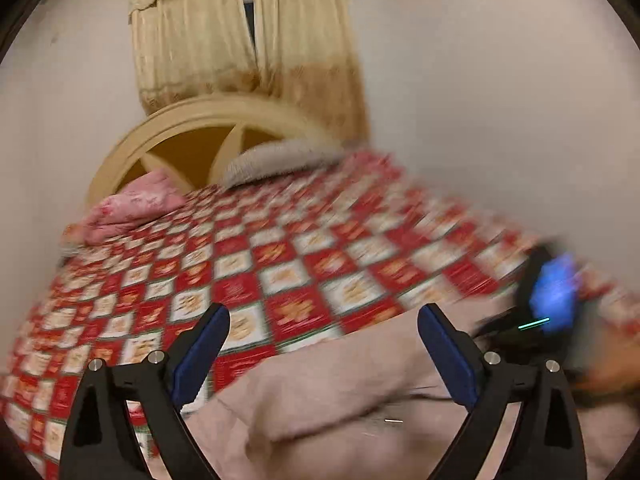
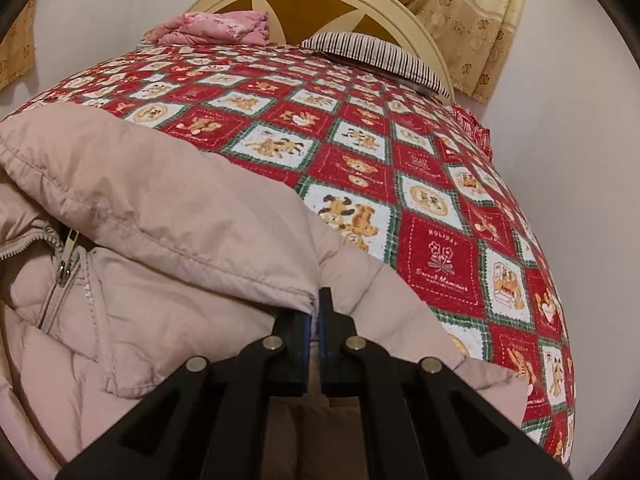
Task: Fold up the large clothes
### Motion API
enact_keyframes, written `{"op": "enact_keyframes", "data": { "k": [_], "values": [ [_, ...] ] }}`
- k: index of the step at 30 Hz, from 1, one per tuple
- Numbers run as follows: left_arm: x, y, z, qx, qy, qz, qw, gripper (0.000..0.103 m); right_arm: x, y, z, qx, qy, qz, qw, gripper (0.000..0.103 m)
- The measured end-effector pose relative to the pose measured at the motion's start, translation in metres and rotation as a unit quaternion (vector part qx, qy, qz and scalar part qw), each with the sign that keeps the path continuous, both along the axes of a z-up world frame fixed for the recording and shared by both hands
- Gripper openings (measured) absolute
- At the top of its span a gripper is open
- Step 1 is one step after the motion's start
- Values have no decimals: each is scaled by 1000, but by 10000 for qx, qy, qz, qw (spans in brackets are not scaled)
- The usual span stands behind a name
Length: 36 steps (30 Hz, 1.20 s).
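The pale pink padded jacket [image 2: 168, 240] lies bunched at the near end of the bed, on the red checked quilt [image 2: 400, 152]; the right gripper [image 2: 316, 312] has its jaws pinched shut on the corner of a jacket flap, and I'd say that thin hold could slip if pulled hard, since the fabric looks slick and puffy; the left gripper [image 1: 324, 344] hangs above the jacket with jaws wide apart, holding nothing, its view blurred; beyond the jacket the quilt runs bare up to the striped pillow [image 2: 376, 60] near the headboard, leaving room to spread; the zip [image 2: 66, 260] could snag.
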State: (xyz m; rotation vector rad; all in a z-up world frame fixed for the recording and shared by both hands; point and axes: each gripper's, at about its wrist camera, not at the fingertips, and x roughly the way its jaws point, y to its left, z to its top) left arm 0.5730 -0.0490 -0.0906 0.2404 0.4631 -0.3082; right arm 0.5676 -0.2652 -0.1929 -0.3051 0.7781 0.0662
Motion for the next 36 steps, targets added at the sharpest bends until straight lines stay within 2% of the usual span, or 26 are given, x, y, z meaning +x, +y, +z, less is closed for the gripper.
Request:
{"op": "enact_keyframes", "data": {
  "k": [2,3,4,6,7,11,13,15,17,19,20,22,23,25,26,27,30,31,32,33,34,36],
  "values": [
    [34,-7,-40,324,604,120,9976,95,0,0,0,6,34,5,10000,4],
    [47,-5,-61,517,873,342,9943,95,0,0,-1,10,52,3,10000,4],
    [58,-1,-83,613,1319,515,9880,95,-1,0,-2,5,69,-2,10000,4],
    [67,9,-103,453,1762,667,9810,95,-1,0,-2,-5,78,31,10000,4],
    [66,15,-106,288,1788,708,9809,95,-2,1,-2,-14,79,62,9999,4],
    [70,20,-112,216,1919,726,9785,95,-6,-1,8,91,88,44,9999,8],
    [71,18,-114,256,1928,733,9782,95,-13,-9,26,417,84,-211,9989,23],
    [69,14,-113,326,1884,748,9787,95,-25,-15,55,879,-206,-423,9950,50],
    [58,11,-100,404,1687,830,9813,95,-30,-14,78,1176,-523,-565,9901,59],
    [41,14,-75,242,1321,855,9872,95,-25,-5,91,1401,-713,-437,9866,59],
    [31,18,-53,-43,1018,797,9916,95,-20,1,94,1501,-775,-304,9852,54],
    [18,23,-24,-520,674,635,9943,95,-4,12,90,1577,-723,-212,9846,44],
    [13,24,-10,-880,601,388,9935,95,6,16,84,1708,-618,-206,9832,39],
    [16,21,-5,-1321,722,-54,9886,95,22,21,70,2015,-397,-126,9786,39],
    [25,17,-12,-1429,930,-210,9851,95,27,23,62,2002,-348,-109,9791,39],
    [34,13,-23,-1380,1082,-158,9844,95,31,27,56,1899,-337,-118,9811,39],
    [64,12,-69,-1077,1604,238,9809,95,40,33,35,1700,-96,-126,9853,39],
    [76,19,-91,-1056,1960,503,9736,95,40,33,31,1691,-33,-160,9855,39],
    [82,23,-101,-1185,2157,546,9677,95,42,30,26,1710,42,-228,9850,39],
    [86,28,-109,-1428,2296,526,9613,95,44,26,22,1813,116,-264,9830,38],
    [87,32,-112,-1537,2304,516,9595,95,45,23,18,1917,171,-276,9809,37],
    [87,30,-114,-1497,2308,501,9601,96,45,19,13,1972,229,-325,9796,37]
  ]
}}
